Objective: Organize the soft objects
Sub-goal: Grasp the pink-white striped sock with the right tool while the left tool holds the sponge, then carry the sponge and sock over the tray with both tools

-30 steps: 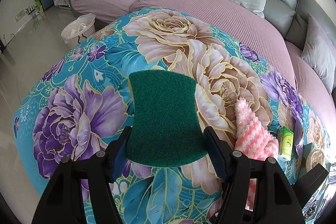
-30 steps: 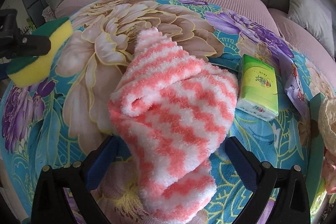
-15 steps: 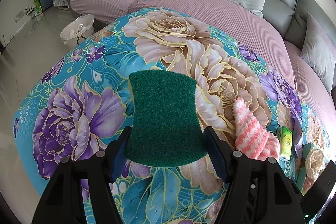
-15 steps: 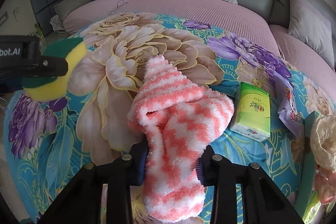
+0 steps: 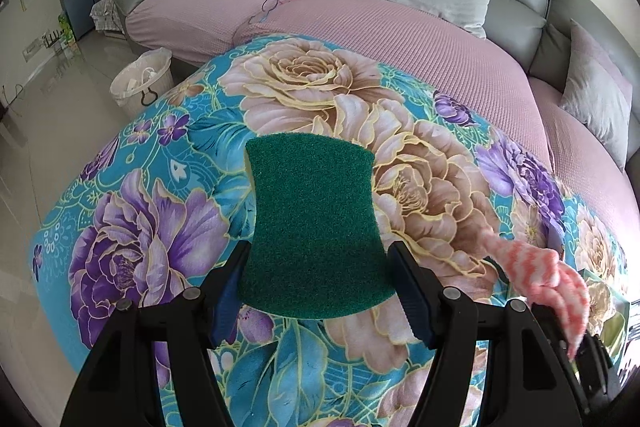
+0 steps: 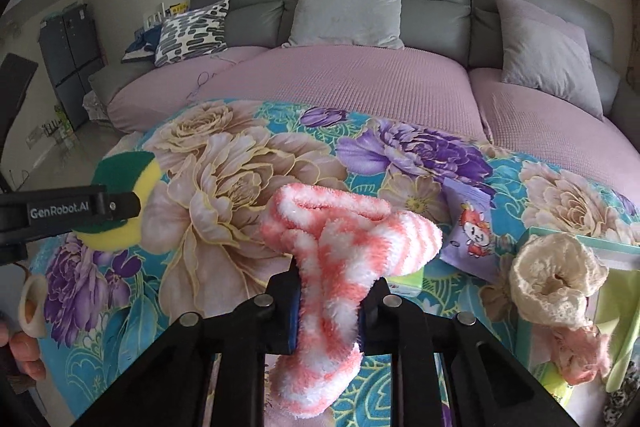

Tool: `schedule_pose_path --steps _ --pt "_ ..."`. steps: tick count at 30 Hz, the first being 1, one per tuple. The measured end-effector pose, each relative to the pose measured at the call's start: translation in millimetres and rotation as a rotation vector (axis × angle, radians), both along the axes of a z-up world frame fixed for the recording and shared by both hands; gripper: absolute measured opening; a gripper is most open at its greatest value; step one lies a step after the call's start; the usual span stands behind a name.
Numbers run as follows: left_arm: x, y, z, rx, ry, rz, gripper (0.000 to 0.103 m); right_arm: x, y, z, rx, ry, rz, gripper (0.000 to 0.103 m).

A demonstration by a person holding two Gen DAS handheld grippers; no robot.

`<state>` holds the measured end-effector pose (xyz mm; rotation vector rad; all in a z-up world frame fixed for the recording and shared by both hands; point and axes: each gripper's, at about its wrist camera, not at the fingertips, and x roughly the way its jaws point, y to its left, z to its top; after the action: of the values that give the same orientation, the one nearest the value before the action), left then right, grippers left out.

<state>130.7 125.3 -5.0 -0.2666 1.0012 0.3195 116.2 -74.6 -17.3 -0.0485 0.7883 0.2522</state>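
My left gripper (image 5: 316, 291) is shut on a sponge (image 5: 312, 227) with a green scouring top and a yellow body, held above the floral cloth (image 5: 168, 211). The sponge also shows at the left of the right wrist view (image 6: 120, 203). My right gripper (image 6: 328, 307) is shut on a fluffy pink-and-white striped sock (image 6: 340, 247) and holds it lifted off the cloth. The sock shows at the right edge of the left wrist view (image 5: 548, 275).
A cream lace scrunchie (image 6: 556, 279) and pink soft items lie in a green box at the right. A purple packet (image 6: 468, 227) lies on the cloth. A pink-covered sofa (image 6: 360, 83) with grey cushions stands behind. A white basket (image 5: 140, 83) sits on the floor.
My right gripper closed on the striped sock and raised it off the cloth, tilting the view up. The left gripper kept holding the sponge, almost still.
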Motion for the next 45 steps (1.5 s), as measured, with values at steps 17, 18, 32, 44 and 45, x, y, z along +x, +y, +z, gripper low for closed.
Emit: schedule_pose_path --steps 17,18,32,44,45 --pt "3.8 -79.6 44.1 -0.031 -0.137 -0.211 0.07 -34.6 -175.0 74.7 0.059 -0.141 -0.43 0.021" --pt "3.4 -87.4 45.7 -0.029 -0.144 -0.229 0.07 -37.2 -187.6 75.8 0.052 -0.139 -0.467 0.021" --pt "-6.0 -235.9 57.7 -0.016 -0.191 -0.569 0.07 -75.7 -306.6 72.8 0.095 -0.091 -0.753 0.021" --pt "-17.5 -345.8 26.1 0.01 -0.134 -0.83 0.072 -76.8 -320.8 64.9 0.115 -0.059 -0.759 0.024" --pt "-18.3 -349.3 23.8 0.008 -0.125 -0.838 0.073 -76.6 -321.8 64.0 0.118 -0.053 -0.761 0.024"
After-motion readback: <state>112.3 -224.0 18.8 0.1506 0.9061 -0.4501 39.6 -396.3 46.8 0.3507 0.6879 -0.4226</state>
